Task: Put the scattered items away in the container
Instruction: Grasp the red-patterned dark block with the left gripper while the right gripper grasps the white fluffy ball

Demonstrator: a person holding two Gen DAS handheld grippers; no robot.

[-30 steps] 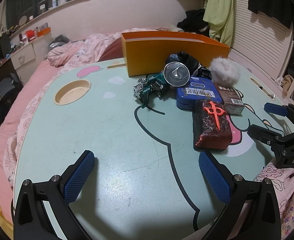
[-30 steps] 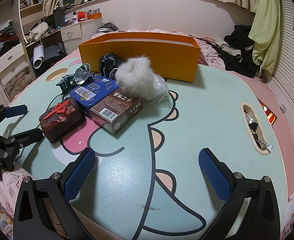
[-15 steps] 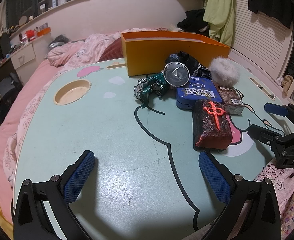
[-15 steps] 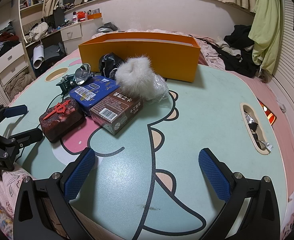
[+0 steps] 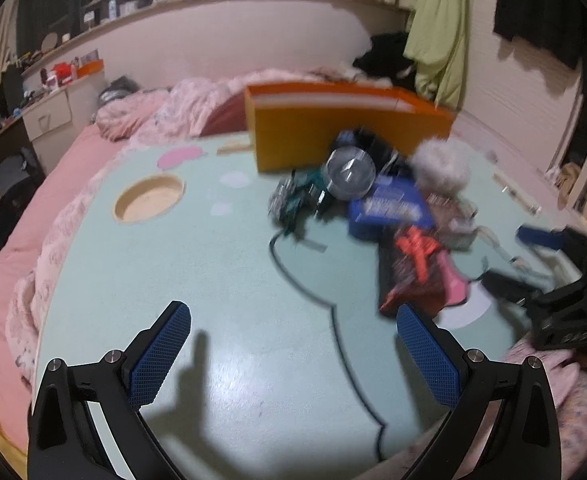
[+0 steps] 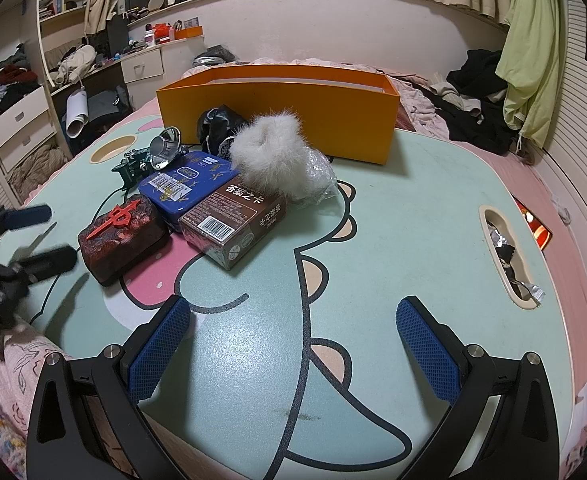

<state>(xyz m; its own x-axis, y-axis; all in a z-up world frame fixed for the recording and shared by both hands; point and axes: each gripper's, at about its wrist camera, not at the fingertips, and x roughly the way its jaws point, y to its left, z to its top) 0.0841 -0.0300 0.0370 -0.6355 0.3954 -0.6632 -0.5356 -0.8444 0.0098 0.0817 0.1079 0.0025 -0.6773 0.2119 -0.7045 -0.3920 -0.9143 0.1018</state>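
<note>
Left wrist view, blurred: the left gripper (image 5: pixel 293 354), fingers spread wide and empty, hangs over the surface (image 5: pixel 221 280); the dark red box (image 5: pixel 413 272) lies ahead-right, long axis running away.

Right wrist view: the right gripper (image 6: pixel 293 354), fingers likewise spread and empty; the brown carton (image 6: pixel 233 220) lies ahead-left, the orange container (image 6: pixel 293 120) beyond.

Items (image 6: pixel 221 196) clustered before container (image 6: pixel 277 120) (far side), on table (image 6: pixel 393 240)

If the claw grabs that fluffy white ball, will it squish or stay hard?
The fluffy white ball looks like soft fur, so it would probably squash and feel light. It rests partly on the brown box, so a nudge may tumble it off.
</note>
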